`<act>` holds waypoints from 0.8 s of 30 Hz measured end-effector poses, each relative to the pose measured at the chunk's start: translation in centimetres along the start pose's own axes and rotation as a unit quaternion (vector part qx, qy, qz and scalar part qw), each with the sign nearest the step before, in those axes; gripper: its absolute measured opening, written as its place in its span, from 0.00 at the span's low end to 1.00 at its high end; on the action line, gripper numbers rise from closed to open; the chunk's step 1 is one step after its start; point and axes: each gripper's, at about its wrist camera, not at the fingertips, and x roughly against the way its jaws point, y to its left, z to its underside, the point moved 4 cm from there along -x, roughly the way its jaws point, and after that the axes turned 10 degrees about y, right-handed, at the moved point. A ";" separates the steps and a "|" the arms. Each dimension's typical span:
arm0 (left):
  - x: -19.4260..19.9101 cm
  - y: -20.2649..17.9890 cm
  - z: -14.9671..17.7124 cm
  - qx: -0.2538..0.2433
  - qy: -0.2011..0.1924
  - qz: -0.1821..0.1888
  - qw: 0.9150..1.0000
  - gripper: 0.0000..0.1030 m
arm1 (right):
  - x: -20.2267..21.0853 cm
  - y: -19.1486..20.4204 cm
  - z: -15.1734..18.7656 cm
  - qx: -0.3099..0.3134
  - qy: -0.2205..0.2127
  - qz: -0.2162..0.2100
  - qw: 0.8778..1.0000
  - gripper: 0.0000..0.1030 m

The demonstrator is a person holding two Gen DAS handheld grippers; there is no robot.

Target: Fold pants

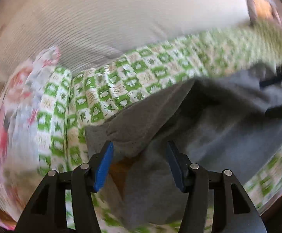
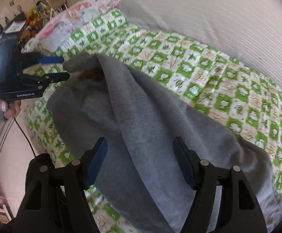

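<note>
Grey pants (image 2: pixel 141 120) lie in a long strip on the green-checked bedspread (image 2: pixel 208 73), one end humped and partly turned over. Left gripper (image 2: pixel 66 68) open beside that hump, nothing pinched; right gripper (image 2: pixel 140 163) open above the strip, empty. Risk: a grab at the hump may catch one layer only, skewing the fold; bedspread may be pinched too.
</note>
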 end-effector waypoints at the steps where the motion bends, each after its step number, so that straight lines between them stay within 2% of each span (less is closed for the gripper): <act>1: -0.8 -0.2 -0.1 -0.023 0.007 -0.021 0.999 0.54 | -0.8 0.4 -0.3 0.004 0.007 0.009 1.000 0.68; 3: -2.6 -0.6 -0.3 -0.063 0.025 -0.059 0.996 0.54 | -2.1 0.7 -0.5 0.012 0.019 0.029 0.999 0.68; 4: -3.6 -0.6 -0.5 -0.075 0.034 -0.081 0.993 0.41 | -2.8 0.6 -0.7 0.013 0.023 0.045 0.999 0.68; 5: -4.2 -0.3 -0.6 -0.079 0.041 -0.091 0.992 0.24 | -3.1 0.3 -0.8 0.008 0.025 0.059 0.998 0.48; 6: -4.9 0.3 -0.9 -0.078 0.054 -0.092 0.991 0.07 | -3.3 -0.1 -0.9 0.000 0.028 0.062 0.998 0.13; 7: -4.7 0.8 -1.2 -0.074 0.050 -0.094 0.992 0.07 | -3.3 -0.6 -1.1 -0.017 0.034 0.045 0.998 0.03; 8: -4.1 1.4 -1.5 -0.069 0.041 -0.097 0.992 0.07 | -3.0 -0.9 -1.2 -0.028 0.032 0.033 0.999 0.04; 13: 3.0 5.6 -3.6 -0.023 -0.030 -0.089 0.995 0.06 | 2.7 -2.1 -2.7 -0.053 -0.044 0.010 0.998 0.04; 16: 6.8 6.2 -3.2 -0.016 -0.058 -0.100 0.993 0.06 | 5.6 -0.7 -2.6 -0.031 -0.071 0.002 0.997 0.04; 20: 8.1 4.9 0.1 -0.009 -0.062 -0.098 0.993 0.06 | 5.7 1.8 -0.5 0.015 -0.055 0.009 0.998 0.04; 24: 5.8 3.0 4.4 -0.001 -0.036 -0.087 0.996 0.06 | 2.3 3.4 2.6 0.039 -0.007 0.000 0.999 0.04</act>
